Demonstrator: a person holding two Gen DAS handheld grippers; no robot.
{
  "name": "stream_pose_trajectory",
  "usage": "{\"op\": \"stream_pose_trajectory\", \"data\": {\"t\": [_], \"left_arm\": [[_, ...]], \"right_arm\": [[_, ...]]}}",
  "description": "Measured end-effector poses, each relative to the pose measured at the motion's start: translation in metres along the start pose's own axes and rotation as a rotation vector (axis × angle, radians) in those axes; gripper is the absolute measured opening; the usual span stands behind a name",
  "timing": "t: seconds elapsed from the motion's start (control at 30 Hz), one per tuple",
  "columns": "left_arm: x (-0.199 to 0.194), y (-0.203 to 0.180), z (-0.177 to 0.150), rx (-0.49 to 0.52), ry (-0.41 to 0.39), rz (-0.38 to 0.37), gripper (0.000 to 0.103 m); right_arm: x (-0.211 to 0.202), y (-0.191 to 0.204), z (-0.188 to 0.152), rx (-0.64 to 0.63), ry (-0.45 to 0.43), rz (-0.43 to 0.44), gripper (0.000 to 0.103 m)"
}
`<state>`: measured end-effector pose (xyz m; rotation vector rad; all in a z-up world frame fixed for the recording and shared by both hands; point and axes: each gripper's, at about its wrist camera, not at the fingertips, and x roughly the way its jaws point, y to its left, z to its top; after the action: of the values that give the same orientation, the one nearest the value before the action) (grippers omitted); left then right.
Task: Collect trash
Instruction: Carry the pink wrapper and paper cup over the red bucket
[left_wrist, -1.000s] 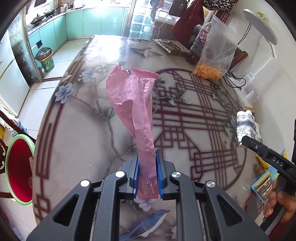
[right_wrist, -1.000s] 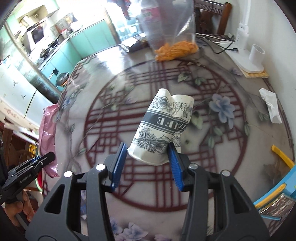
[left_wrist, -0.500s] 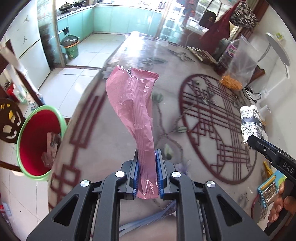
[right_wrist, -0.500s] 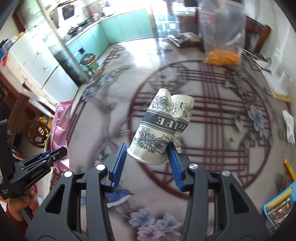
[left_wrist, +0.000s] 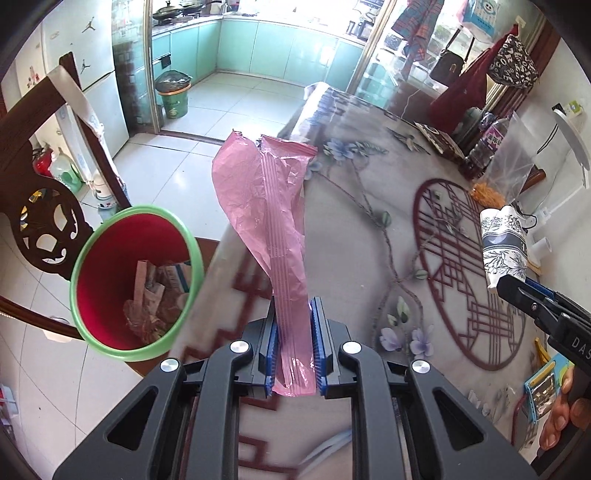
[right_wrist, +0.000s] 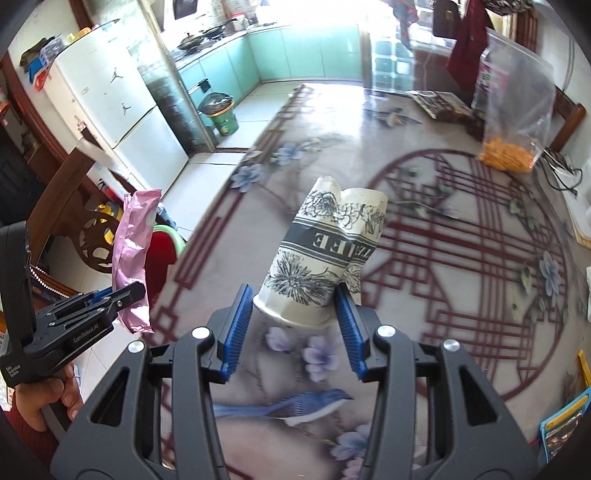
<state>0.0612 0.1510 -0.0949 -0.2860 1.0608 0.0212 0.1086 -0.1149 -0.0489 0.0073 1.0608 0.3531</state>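
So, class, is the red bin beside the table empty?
No: the left wrist view shows crumpled paper and wrappers already lying inside the red bin.

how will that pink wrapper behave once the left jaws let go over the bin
The pink wrapper looks thin and crinkled, so it is probably very light and may flutter rather than drop straight. It stands above the left gripper with only a slight bend, so it has some stiffness. It may miss the red bin, which sits off to one side.

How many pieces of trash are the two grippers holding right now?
2: a pink wrapper in the left gripper, and a crushed paper cup in the right gripper.
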Motion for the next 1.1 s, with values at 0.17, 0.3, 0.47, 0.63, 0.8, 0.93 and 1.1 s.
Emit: {"op": "stream_pose_trajectory", "data": {"t": [0.17, 0.3, 0.47, 0.63, 0.8, 0.93, 1.1], "left_arm": [[-0.004, 0.033, 0.003, -0.007, 0.000, 0.002, 0.014], [-0.007, 0.060, 0.006, -0.009, 0.000, 0.003, 0.014], [-0.009, 0.090, 0.009, -0.007, 0.003, 0.010, 0.014], [-0.011, 0.121, 0.012, -0.018, 0.001, 0.017, 0.014], [-0.009, 0.151, 0.015, -0.026, 0.011, 0.033, 0.014], [-0.005, 0.170, 0.017, -0.040, 0.021, 0.043, 0.014], [0.004, 0.189, 0.020, -0.065, 0.039, 0.046, 0.014]], "right_arm": [[0.007, 0.034, 0.003, -0.022, 0.005, 0.005, 0.045], [0.013, 0.064, 0.003, -0.037, 0.010, 0.004, 0.045], [0.023, 0.098, 0.006, -0.052, 0.010, 0.009, 0.045], [0.034, 0.129, 0.012, -0.070, 0.010, 0.020, 0.045], [0.047, 0.162, 0.016, -0.101, 0.020, 0.035, 0.045], [0.056, 0.185, 0.020, -0.132, 0.032, 0.055, 0.045], [0.069, 0.211, 0.023, -0.172, 0.055, 0.099, 0.045]]}}
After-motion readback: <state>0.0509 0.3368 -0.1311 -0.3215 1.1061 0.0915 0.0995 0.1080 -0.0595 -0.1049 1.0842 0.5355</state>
